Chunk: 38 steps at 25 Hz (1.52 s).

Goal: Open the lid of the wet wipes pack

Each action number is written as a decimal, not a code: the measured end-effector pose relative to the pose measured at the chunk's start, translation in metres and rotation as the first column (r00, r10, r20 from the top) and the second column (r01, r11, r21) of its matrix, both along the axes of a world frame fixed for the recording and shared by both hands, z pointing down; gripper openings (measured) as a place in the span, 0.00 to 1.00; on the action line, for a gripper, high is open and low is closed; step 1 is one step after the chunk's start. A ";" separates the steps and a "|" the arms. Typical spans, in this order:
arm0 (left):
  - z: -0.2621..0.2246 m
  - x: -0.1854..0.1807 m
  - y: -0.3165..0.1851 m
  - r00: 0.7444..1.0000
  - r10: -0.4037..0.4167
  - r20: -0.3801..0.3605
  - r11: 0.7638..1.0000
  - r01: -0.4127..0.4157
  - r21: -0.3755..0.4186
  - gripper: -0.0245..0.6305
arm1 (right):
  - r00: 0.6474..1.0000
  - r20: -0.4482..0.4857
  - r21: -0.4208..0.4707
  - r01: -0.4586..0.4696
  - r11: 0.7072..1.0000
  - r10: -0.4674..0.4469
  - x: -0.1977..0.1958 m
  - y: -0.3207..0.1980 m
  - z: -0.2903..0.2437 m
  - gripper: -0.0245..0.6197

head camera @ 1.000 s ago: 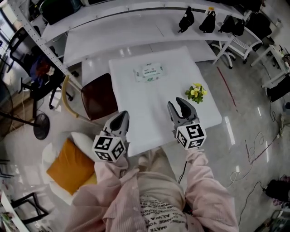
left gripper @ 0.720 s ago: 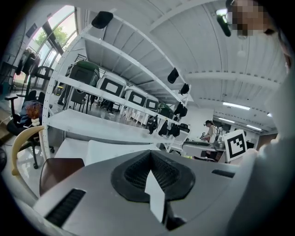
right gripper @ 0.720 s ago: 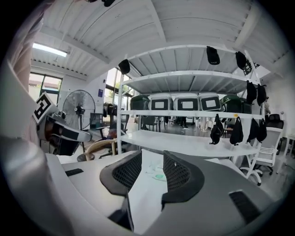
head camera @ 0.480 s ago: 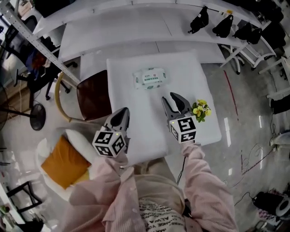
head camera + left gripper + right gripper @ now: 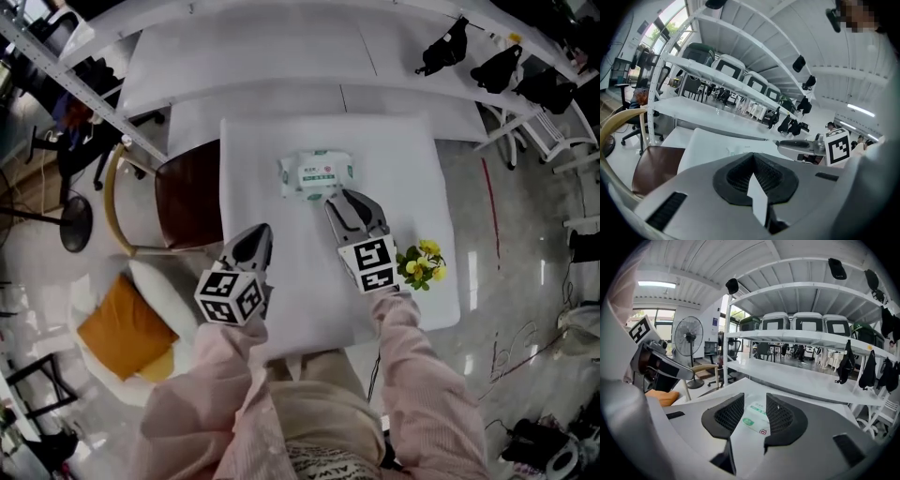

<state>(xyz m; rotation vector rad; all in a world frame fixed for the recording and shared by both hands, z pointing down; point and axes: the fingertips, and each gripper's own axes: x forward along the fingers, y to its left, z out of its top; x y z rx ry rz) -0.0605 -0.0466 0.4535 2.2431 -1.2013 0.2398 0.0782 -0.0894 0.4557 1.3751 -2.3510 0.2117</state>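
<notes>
Here, wet wipes pack [image 5: 319,174] just beyond right tool [image 5: 339,199], jaws apart, empty, left tool [image 5: 261,232] closed.

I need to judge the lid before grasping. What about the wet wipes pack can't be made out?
Lid edge and tab: head view, wet wipes pack too small.
Pack's sides: right gripper view, covered by the jaws of the right hand-held gripper.
Print: both views, too small to read.
</notes>
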 end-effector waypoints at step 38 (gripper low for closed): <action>0.127 0.047 -0.094 0.998 0.045 -0.036 0.979 -0.051 -0.197 0.03 | 0.689 -0.493 -0.330 0.417 0.847 -0.532 -0.017 -0.066 0.128 0.20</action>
